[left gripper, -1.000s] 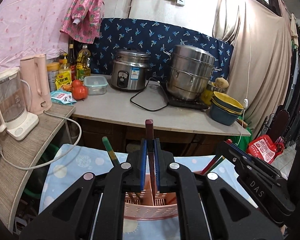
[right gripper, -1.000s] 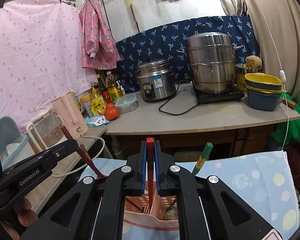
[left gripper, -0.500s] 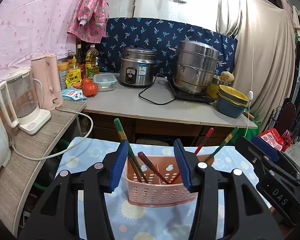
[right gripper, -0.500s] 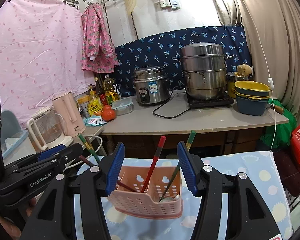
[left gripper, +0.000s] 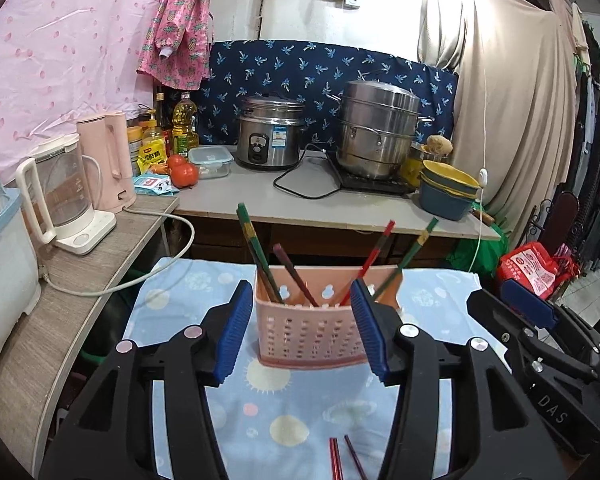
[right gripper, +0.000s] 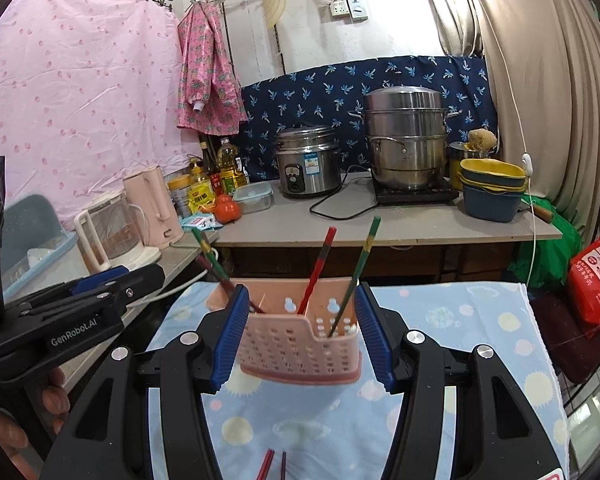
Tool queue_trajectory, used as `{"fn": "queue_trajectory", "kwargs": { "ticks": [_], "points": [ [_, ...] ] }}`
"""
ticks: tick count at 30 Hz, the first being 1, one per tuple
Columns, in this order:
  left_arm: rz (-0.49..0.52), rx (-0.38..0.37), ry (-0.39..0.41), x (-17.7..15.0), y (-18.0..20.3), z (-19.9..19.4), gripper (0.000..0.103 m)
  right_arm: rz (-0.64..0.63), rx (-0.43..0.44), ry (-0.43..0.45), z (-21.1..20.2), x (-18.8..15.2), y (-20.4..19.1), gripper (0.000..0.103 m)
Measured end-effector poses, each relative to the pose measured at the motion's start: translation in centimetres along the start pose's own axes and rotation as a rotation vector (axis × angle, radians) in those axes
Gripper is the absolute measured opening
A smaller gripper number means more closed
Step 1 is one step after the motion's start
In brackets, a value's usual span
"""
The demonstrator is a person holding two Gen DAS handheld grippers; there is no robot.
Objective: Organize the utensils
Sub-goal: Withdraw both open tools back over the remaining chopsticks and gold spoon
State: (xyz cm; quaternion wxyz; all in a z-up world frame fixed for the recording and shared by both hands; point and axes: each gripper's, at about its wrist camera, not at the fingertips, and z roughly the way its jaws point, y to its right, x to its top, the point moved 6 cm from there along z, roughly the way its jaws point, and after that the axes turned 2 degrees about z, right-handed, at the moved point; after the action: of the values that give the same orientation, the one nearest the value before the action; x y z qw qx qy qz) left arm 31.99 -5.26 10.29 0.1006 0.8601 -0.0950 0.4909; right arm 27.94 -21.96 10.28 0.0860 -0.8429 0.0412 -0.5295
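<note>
Both grippers, left (left gripper: pixel 302 332) and right (right gripper: pixel 300 334), were drawn back from the basket (left gripper: pixel 312 330); jaws wide, nothing held. Chopsticks (left gripper: pixel 296 276) stand in the basket at 12 o'clock; two more (left gripper: pixel 342 460) lie at 6 o'clock. Light, stiff, slippery sticks; mid-shaft grip is advised.

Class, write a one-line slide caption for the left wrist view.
Open left gripper facing a pink perforated plastic basket holding four chopsticks, two loose chopsticks lying on the patterned blue cloth.

Pink basket (left gripper: pixel 314 330) with slanting chopsticks (left gripper: pixel 256 248) blocks centre; open cloth (left gripper: pixel 284 424) in front, two chopsticks (left gripper: pixel 342 458) lying there.
</note>
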Motion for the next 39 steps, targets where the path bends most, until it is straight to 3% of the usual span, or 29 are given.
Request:
{"fn": "queue_trajectory", "kwargs": {
  "ticks": [10,21,23,29,39],
  "points": [
    [-0.009,-0.018,-0.073,-6.7,-0.7,-3.5,0.049,0.008,-0.018,-0.066,-4.4,-5.9,0.6,0.053],
    [-0.002,-0.071,-0.251,-19.7,-0.1,-6.9,0.049,0.115,-0.025,-0.216,-9.3,-16.8,2.7,0.053],
    [0.005,-0.08,-0.275,-21.7,0.3,-7.6,0.056,0.115,-0.042,-0.239,-10.2,-18.6,2.9,0.053],
    [0.052,-0.095,-0.36,-27.7,1.9,-9.2,0.057,0.125,-0.079,-0.286,-12.3,-22.9,3.5,0.053],
    [0.056,-0.121,-0.402,-30.4,3.4,-9.3,0.057,0.156,-0.067,-0.336,-12.8,-26.3,2.8,0.053]
  ]
}}
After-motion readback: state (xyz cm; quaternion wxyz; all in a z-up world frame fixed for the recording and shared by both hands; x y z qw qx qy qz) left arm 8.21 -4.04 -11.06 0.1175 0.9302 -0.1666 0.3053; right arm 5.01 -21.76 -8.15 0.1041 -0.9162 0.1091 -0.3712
